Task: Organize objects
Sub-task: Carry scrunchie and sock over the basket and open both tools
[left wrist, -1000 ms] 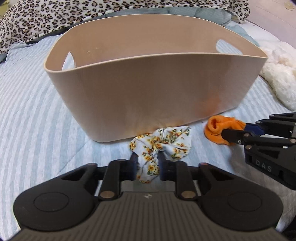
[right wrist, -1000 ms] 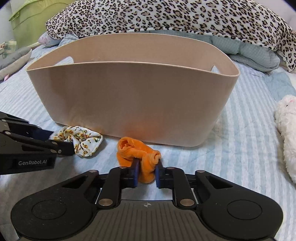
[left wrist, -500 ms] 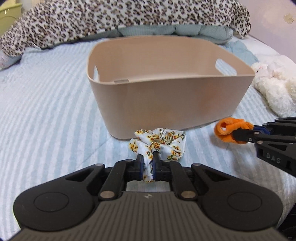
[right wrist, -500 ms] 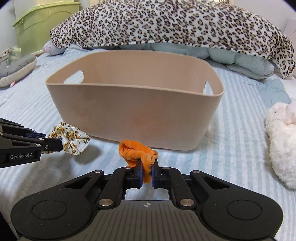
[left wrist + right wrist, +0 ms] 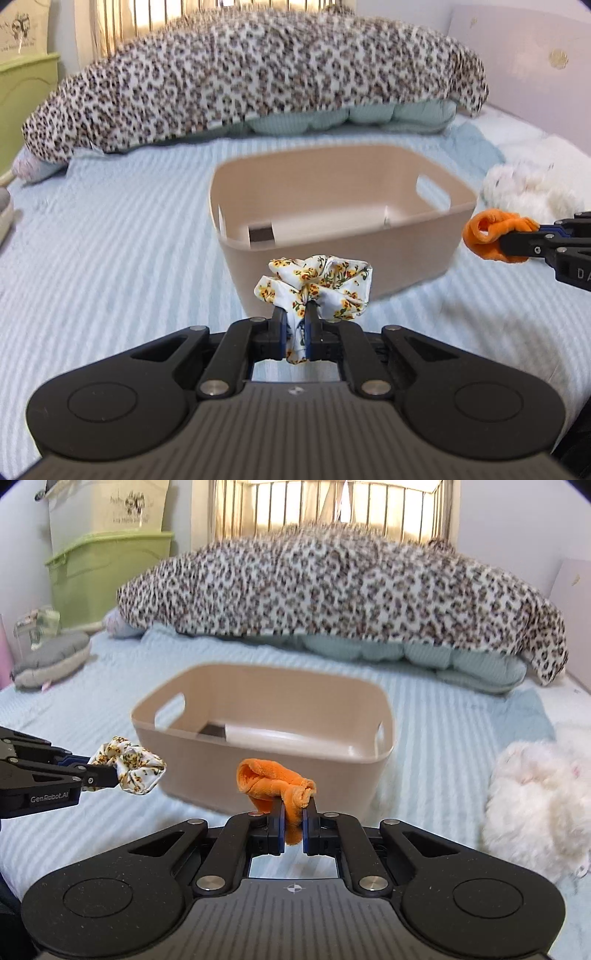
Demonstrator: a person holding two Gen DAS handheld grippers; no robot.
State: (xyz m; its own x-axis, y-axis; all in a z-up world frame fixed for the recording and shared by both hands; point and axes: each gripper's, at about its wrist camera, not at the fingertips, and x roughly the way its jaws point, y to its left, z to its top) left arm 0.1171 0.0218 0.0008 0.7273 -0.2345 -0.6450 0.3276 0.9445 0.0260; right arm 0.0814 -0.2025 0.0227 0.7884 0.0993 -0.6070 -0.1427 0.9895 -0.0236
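A beige plastic basket with handle cut-outs stands on the striped bed; it also shows in the right wrist view. My left gripper is shut on a white floral scrunchie and holds it in the air in front of the basket's near wall; it shows in the right wrist view too. My right gripper is shut on an orange scrunchie, held up at the basket's right side. The basket floor shows a small dark label.
A leopard-print duvet over teal bedding lies behind the basket. A white fluffy toy lies to the right. A grey cushion and green storage boxes are at the far left.
Both grippers closed on their scrunchies and lifted them off the bed. Both have risen and pulled back, so the basket looks smaller and its inside shows.
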